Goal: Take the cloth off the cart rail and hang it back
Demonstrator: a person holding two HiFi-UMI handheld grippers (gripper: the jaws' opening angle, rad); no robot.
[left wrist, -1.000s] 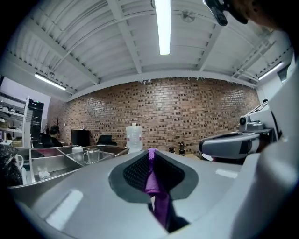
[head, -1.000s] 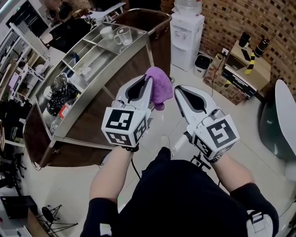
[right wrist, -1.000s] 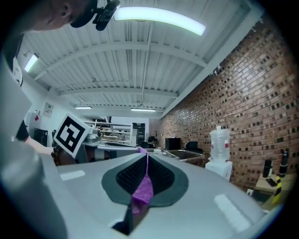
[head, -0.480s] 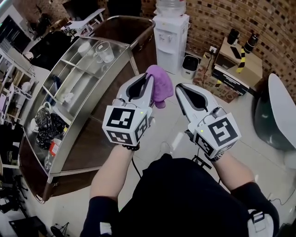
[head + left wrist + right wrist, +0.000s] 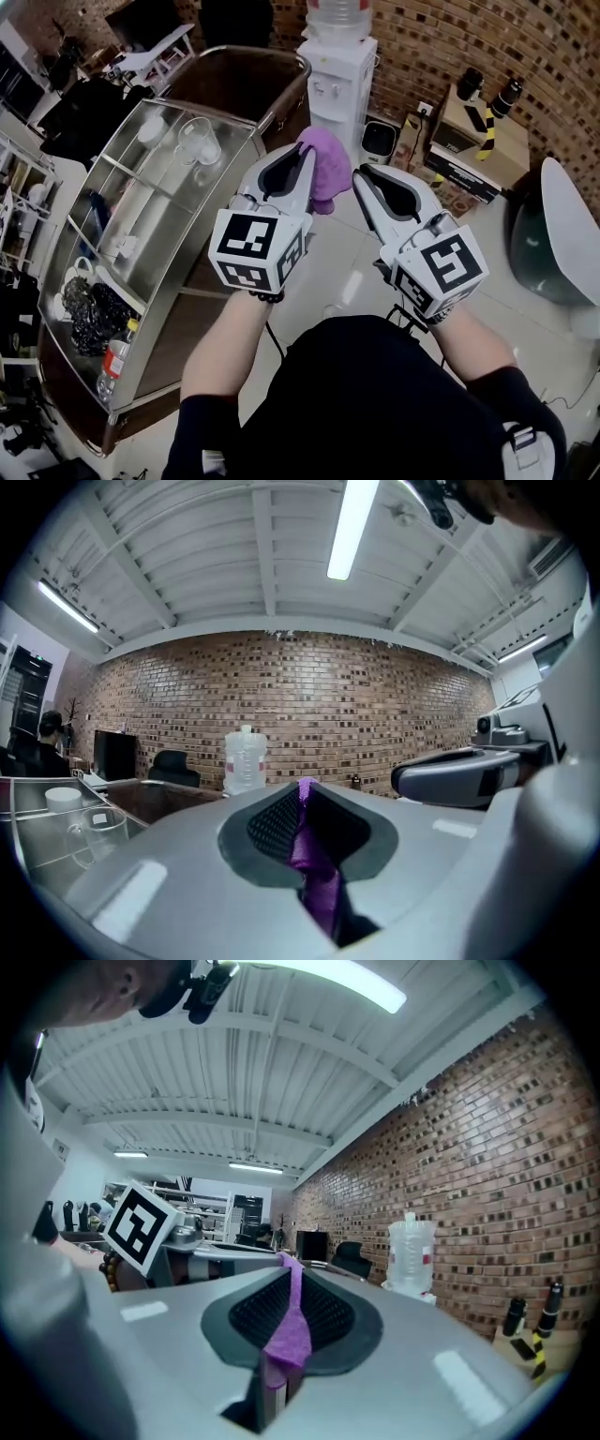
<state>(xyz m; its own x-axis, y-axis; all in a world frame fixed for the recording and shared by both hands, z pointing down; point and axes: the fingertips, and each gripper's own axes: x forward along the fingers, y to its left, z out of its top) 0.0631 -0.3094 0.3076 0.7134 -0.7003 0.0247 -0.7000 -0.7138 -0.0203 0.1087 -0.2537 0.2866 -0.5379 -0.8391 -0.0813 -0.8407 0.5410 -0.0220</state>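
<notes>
Purple cloth (image 5: 328, 167) is clamped in my left gripper (image 5: 303, 157), while my right gripper (image 5: 361, 178), jaws just eased, narrowly pinches its edge for rehanging.

Seen from above: the cloth (image 5: 327, 165) just right of the cart (image 5: 202, 111); a water dispenser (image 5: 336, 80) behind the cart's far right corner; in the cart, a glass (image 5: 199, 141) toward the far end, a bottle (image 5: 114, 361) at the near end.

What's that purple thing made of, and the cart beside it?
The purple cloth looks like soft, fuzzy fabric, perhaps microfibre: it bunches and folds limply. The cart seems brushed stainless steel on top, judging by its dull grey sheen, with dark brown, wood-look side panels.
</notes>
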